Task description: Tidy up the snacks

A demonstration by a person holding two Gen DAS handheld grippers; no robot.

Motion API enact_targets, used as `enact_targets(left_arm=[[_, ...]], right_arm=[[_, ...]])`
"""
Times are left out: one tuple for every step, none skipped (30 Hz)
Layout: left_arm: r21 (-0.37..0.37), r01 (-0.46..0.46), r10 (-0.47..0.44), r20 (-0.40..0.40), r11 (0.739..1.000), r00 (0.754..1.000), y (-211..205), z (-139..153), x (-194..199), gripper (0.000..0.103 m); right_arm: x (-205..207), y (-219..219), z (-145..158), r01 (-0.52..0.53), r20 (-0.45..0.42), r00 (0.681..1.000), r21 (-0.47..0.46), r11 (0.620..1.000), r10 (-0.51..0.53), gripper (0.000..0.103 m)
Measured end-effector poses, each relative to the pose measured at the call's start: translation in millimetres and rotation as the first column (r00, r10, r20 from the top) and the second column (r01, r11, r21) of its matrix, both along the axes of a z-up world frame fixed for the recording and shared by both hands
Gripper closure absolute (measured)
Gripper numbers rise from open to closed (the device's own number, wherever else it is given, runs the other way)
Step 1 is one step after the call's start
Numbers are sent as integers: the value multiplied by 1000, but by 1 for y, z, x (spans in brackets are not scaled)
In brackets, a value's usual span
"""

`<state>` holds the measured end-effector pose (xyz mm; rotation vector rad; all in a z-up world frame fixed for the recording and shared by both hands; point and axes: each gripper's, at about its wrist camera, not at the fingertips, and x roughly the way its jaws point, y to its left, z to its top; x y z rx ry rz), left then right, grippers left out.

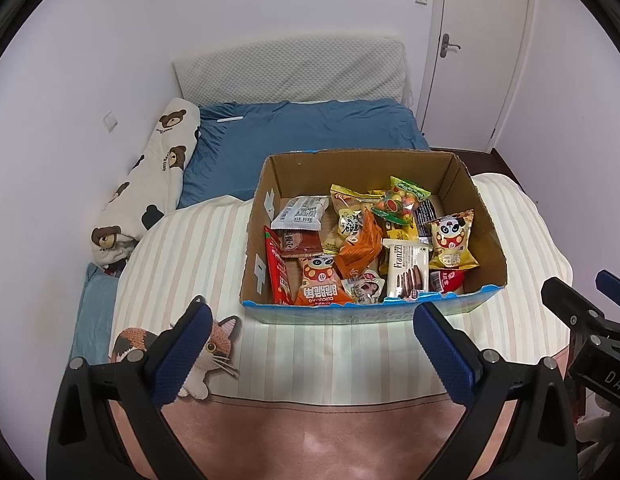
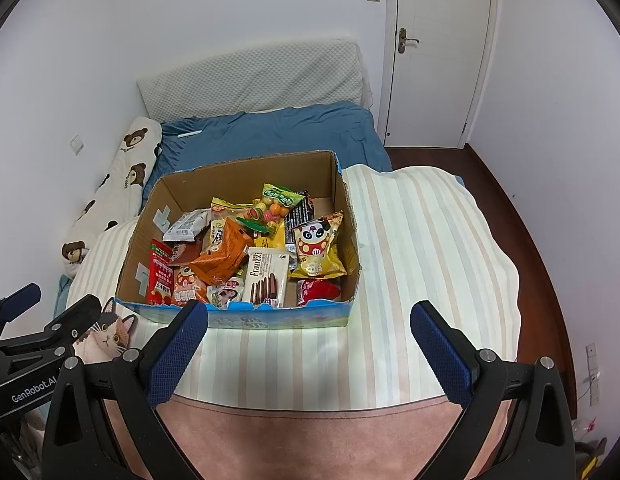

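We see one cardboard box (image 1: pixel 480 236) standing on a striped blanket (image 1: pixel 189 256) on the bed, its top open and its near wall printed blue. Inside it lie the snacks, all heaped together; we count roughly a dozen packets, though the overlap makes an exact count uncertain.

Two packets carry the same panda face: an orange panda bag (image 1: pixel 320 284) at the near left and a yellow panda bag (image 1: pixel 452 240) at the right. One white wafer packet (image 1: pixel 406 272) reads "Franzzi" and leans against the near wall. There is one red packet (image 1: pixel 278 272) against the left wall, one white sachet (image 1: pixel 299 213) further back, one orange crinkled bag (image 1: pixel 360 246) in the middle, and one green-topped candy bag (image 1: pixel 406 200) toward the far side. Their other writing is too small for us to read.

The left gripper (image 1: pixel 310 354) is spread wide and empty, hovering near the box's front. The right gripper (image 2: pixel 307 354) is likewise wide apart with nothing between its fingers. The left tool's body, seen from the right wrist, reads "GenRobot.AI". One cat-shaped cushion (image 1: pixel 213 344) lies on the blanket at the near left.
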<state>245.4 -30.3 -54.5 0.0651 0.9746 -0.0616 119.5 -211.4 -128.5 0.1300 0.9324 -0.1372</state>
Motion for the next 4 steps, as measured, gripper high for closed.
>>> enact_targets(left_arm=[[-2, 0, 0, -1, 1000, 1000, 0, 0, 0, 0], [0, -2, 2, 1, 1000, 1000, 0, 0, -1, 0], [2, -1, 1, 5, 1000, 1000, 0, 0, -1, 0], [1, -1, 1, 7, 1000, 1000, 0, 1, 0, 0]], right_arm=[[-1, 0, 0, 1, 0, 1000, 0, 1000, -1, 0], [-1, 0, 0, 1, -1, 1000, 1, 1000, -1, 0], [-1, 0, 0, 1, -1, 1000, 0, 1000, -1, 0], [-1, 1, 0, 1, 0, 1000, -1, 1000, -1, 0]])
